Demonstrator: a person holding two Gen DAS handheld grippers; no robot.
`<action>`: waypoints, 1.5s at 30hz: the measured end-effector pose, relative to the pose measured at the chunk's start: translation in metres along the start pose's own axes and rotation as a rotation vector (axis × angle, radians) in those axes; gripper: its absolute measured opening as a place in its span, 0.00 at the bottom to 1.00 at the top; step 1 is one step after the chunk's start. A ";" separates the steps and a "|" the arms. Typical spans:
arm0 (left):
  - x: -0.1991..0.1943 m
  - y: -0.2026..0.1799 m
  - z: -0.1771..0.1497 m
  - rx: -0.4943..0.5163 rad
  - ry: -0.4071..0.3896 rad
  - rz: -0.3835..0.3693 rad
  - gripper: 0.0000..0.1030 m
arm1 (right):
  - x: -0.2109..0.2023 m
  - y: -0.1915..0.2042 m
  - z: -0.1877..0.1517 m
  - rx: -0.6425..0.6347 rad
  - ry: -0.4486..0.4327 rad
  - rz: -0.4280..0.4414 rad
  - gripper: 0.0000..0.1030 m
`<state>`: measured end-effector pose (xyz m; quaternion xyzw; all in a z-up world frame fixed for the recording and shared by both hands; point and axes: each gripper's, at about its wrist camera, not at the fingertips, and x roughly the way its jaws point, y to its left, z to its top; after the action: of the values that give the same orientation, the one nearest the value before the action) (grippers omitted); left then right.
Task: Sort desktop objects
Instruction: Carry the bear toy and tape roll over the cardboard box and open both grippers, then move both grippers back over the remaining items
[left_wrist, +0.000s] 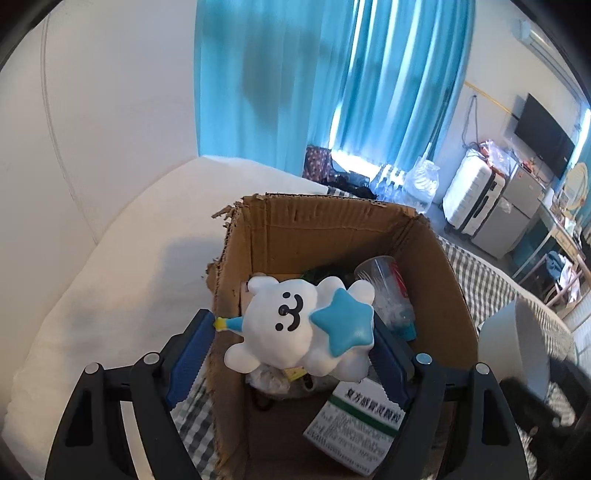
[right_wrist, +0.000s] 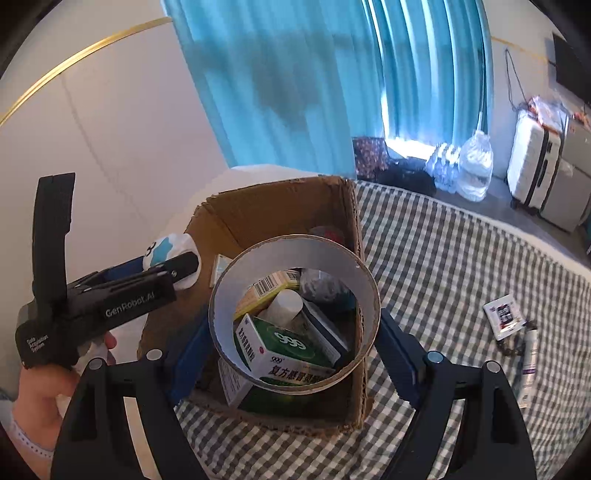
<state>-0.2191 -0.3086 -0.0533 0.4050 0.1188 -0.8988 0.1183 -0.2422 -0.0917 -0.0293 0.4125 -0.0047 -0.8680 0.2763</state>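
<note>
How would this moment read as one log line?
left gripper: holds bear toy | right gripper: holds tape roll | both over cardboard box

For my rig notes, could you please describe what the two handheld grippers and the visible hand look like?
Both grippers, left gripper and right gripper, have black frames, silver rivets and blue toothed pads. The left one's black body reads "GenRobot.AI" in white. The hand shows a pale dotted cuff.

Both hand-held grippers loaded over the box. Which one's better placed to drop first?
Right, probably. Its hand-held gripper holds the tape ring squarely above the cardboard box opening. The left hand-held gripper holds the bear toy nearer the box's left wall.
</note>
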 end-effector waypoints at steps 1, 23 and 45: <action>0.002 0.001 0.002 -0.009 0.007 0.005 0.92 | 0.003 -0.003 0.001 0.017 -0.001 0.027 0.82; -0.099 -0.066 -0.029 0.135 -0.095 -0.065 1.00 | -0.149 -0.097 -0.059 0.212 -0.301 -0.217 0.90; -0.166 -0.234 -0.119 0.270 -0.131 -0.188 1.00 | -0.298 -0.172 -0.166 0.321 -0.388 -0.367 0.90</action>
<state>-0.1009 -0.0312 0.0230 0.3449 0.0262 -0.9381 -0.0143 -0.0542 0.2345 0.0333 0.2714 -0.1197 -0.9541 0.0405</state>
